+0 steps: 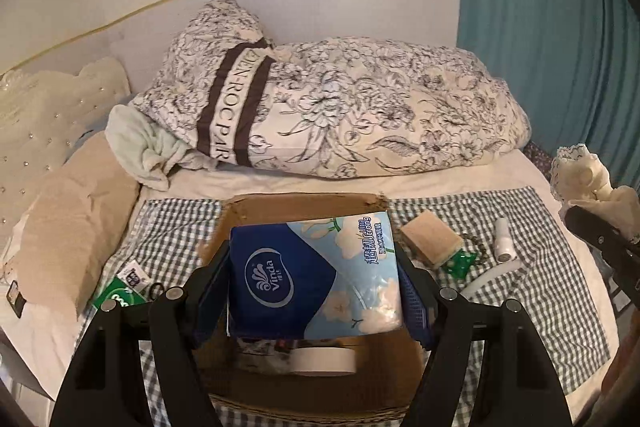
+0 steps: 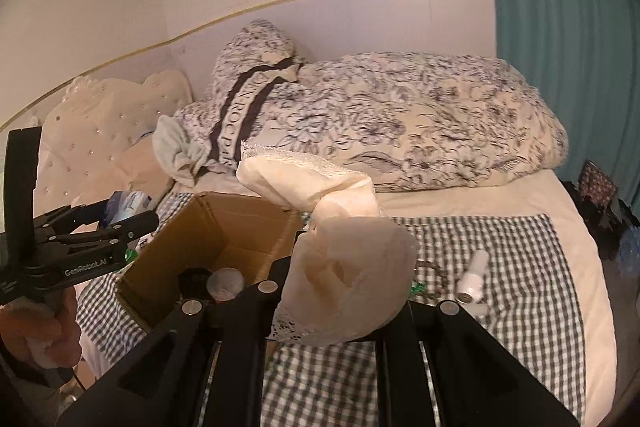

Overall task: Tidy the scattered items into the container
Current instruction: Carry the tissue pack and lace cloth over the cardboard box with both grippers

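My left gripper (image 1: 316, 283) is shut on a blue Vinda tissue pack (image 1: 312, 275) and holds it above the open cardboard box (image 1: 304, 205). A roll of white tape (image 1: 324, 361) lies in the box under the pack. My right gripper (image 2: 344, 291) is shut on a cream lace-trimmed cloth (image 2: 348, 259), held up just right of the box (image 2: 224, 227). The left gripper (image 2: 92, 239) shows at the left of the right wrist view. A sponge (image 1: 432, 237), a green packet (image 1: 462, 261) and a small white bottle (image 1: 502, 239) lie on the checked cloth (image 1: 520, 287).
A green carton (image 1: 120, 293) lies left of the box. A floral duvet (image 1: 340, 107) is heaped at the back of the bed, a beige pillow (image 1: 76, 223) and tufted headboard (image 1: 44, 123) at the left. A teal curtain (image 1: 548, 27) hangs at the right.
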`<state>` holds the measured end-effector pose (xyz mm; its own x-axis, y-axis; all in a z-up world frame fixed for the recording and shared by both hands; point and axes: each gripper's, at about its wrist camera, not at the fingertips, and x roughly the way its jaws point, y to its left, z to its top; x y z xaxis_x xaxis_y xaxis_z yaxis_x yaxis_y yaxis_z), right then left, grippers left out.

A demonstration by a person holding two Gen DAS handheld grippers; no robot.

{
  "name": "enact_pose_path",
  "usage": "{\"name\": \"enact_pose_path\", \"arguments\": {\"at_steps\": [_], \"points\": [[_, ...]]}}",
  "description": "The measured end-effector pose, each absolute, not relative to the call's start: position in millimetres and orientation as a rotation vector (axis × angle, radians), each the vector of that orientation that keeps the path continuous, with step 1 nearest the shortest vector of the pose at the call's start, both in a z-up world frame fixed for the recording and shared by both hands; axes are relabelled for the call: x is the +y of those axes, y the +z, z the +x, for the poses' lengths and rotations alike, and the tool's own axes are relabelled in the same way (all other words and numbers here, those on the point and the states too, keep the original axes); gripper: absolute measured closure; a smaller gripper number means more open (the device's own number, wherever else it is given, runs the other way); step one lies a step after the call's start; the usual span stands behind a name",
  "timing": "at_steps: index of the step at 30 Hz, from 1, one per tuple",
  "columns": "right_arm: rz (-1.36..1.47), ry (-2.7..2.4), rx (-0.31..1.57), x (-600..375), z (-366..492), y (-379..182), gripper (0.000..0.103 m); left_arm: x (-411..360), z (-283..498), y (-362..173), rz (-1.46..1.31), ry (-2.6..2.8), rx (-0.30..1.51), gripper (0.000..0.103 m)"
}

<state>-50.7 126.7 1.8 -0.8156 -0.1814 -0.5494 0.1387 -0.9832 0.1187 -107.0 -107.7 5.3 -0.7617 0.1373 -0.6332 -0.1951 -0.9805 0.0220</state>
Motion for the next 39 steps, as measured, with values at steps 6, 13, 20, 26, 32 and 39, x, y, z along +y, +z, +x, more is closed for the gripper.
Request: {"name": "enact_pose_path", "arguments": {"at_steps": [6, 13, 20, 26, 32, 39], "points": [[0.878, -2.779, -0.079, 93.4, -64.5, -3.0, 0.092, -134.8, -114.1, 2.1, -1.015, 2.832, 0.122, 0.028], [0.89, -2.721, -0.046, 62.9, -76.3, -10.8, 0.092, -156.4, -121.3, 0.8, -1.032, 2.855, 0.131, 0.028], [0.909, -2.675, -0.033, 43.4, -87.7, -18.8, 0.092, -163.3, -128.7, -7.0, -1.069, 2.844, 0.152, 0.028], [0.94, -2.639, -0.017, 28.9, -96.9, -29.1, 0.092, -168.8, -138.1, -21.6, -1.136, 2.829, 0.157, 0.028], [1.008, -2.597, -0.008, 14.7, -109.9, -47.3, 0.092, -169.6, -150.9, -40.4, -1.207, 2.808, 0.148, 0.028], [1.109, -2.534, 0.023, -5.0, -123.8, -75.9, 0.092, -171.3, -166.0, -67.8, -1.304, 2.778, 0.136, 0.028]]}}
